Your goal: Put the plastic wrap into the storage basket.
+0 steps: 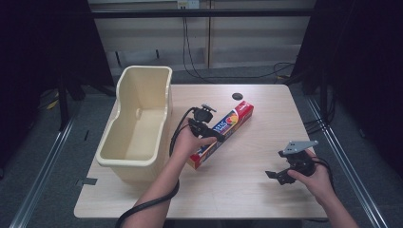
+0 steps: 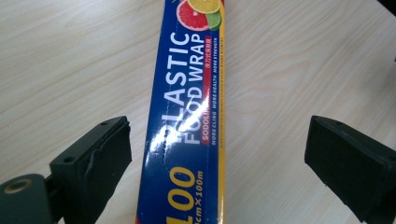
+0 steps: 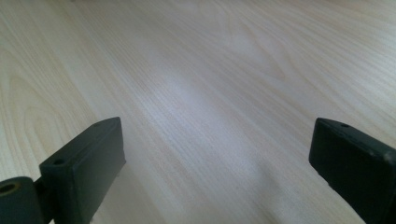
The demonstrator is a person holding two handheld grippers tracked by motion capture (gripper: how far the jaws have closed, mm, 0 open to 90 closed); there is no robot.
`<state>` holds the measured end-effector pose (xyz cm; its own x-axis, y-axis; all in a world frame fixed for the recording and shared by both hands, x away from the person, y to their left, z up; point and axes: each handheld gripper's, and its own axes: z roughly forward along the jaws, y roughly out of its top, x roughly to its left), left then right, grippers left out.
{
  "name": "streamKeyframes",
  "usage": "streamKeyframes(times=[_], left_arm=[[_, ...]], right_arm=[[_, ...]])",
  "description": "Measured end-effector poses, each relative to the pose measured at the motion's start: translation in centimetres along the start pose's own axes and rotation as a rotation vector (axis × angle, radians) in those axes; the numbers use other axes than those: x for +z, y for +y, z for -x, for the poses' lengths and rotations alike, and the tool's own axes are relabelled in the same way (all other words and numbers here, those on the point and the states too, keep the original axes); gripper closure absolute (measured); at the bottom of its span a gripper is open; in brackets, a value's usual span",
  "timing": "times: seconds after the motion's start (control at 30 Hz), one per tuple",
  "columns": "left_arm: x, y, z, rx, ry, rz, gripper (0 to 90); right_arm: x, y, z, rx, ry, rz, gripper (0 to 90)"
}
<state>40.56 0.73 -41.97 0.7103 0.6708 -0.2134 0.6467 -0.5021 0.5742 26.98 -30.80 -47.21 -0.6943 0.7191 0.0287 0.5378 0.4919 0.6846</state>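
Cream plastic bin (image 1: 135,124) at table's left edge: deep, rounded corners, thick rolled rim, smooth inner walls, nothing inside. Pale wood-grain laminate tabletop (image 1: 266,142), matte, fine straight streaks. Small black round disc (image 1: 237,96) near far edge, flat, well apart from everything else.

Long cardboard box of plastic food wrap (image 1: 223,133) lying flat on table just right of bin, diagonal, far end toward disc, near end toward person. Glossy printed card, square in section, sharp edges: dark blue face with white lettering, yellow stripe down one side, red end, citrus slices pictured. Sheen across lower lettering in left gripper view (image 2: 187,121).

Left gripper (image 1: 209,132) held over near half of box, black, cable trailing back along forearm. Jaws spread wide in left gripper view, box between them but nearer one jaw; pads not pressing on card, nothing gripped. Pad surface on that jaw creased and rubbery.

Right gripper (image 1: 278,175) low over bare table at near right, well apart from box, grey three-cornered plate on top. Jaws wide apart in right gripper view (image 3: 215,163), blocky black pads with small screw holes, bare wood grain between them, nothing held.
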Motion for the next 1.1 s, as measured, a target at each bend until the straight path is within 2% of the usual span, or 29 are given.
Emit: streamKeyframes(times=[0.2, 0.27, 0.33, 0.4, 0.47, 0.53, 0.63, 0.7, 0.73, 0.83, 0.87, 0.9, 0.97, 1.0, 1.1], left_arm=[[0.9, 1.3, -0.3, 0.01, 0.014, -0.026, 7.4], [1.0, 1.4, -0.3, -0.004, 0.016, -0.031, 7.4], [1.7, 1.6, -0.4, 0.005, 0.019, -0.032, 7.4], [2.1, 1.8, -0.5, 0.016, 0.025, -0.056, 7.4], [2.6, 2.0, -0.6, 0.012, 0.02, -0.056, 7.9], [3.1, 2.1, -0.5, -0.013, 0.02, -0.039, 8.0], [3.6, 2.5, -0.8, 0.012, 0.021, -0.068, 8.6], [4.0, 2.6, -0.8, -0.002, 0.028, -0.075, 9.1], [4.1, 2.7, -0.9, 0.01, 0.031, -0.086, 9.1], [4.6, 2.9, -1.0, -0.004, 0.038, -0.086, 9.9], [4.8, 2.9, -1.1, 0.008, 0.037, -0.083, 10.3], [4.8, 3.0, -1.1, -0.008, 0.038, -0.087, 10.4], [5.1, 3.1, -1.0, -0.015, 0.036, -0.08, 10.6], [5.2, 3.2, -1.1, 0.002, 0.032, -0.09, 10.8], [5.6, 3.3, -1.0, 0.002, 0.034, -0.096, 11.0]], right_arm=[[-0.1, 0.0, 0.1, 0.002, 0.0, 0.01, 3.2], [-0.1, 0.0, 0.1, -0.001, 0.002, 0.009, 3.2], [0.0, 0.0, 0.1, -0.005, 0.008, 0.005, 3.2], [0.0, 0.0, 0.1, -0.006, 0.009, 0.006, 3.2], [0.0, 0.0, 0.1, -0.006, 0.011, 0.006, 3.2], [-0.1, 0.0, 0.1, -0.004, 0.013, 0.011, 3.2], [-0.2, 0.0, 0.1, -0.004, 0.004, 0.014, 3.2], [-0.2, 0.0, 0.2, -0.005, 0.008, 0.015, 3.2], [-0.2, 0.0, 0.2, -0.005, 0.005, 0.015, 3.2], [-0.2, 0.0, 0.2, -0.007, 0.009, 0.014, 3.2], [-0.1, 0.0, 0.2, -0.007, 0.008, 0.013, 3.2], [-0.1, 0.0, 0.2, -0.007, 0.009, 0.012, 3.2], [-0.2, 0.0, 0.2, -0.004, 0.009, 0.013, 3.2], [-0.2, 0.0, 0.2, -0.005, 0.011, 0.017, 3.2], [-0.2, 0.1, 0.2, -0.002, 0.013, 0.017, 3.2]])
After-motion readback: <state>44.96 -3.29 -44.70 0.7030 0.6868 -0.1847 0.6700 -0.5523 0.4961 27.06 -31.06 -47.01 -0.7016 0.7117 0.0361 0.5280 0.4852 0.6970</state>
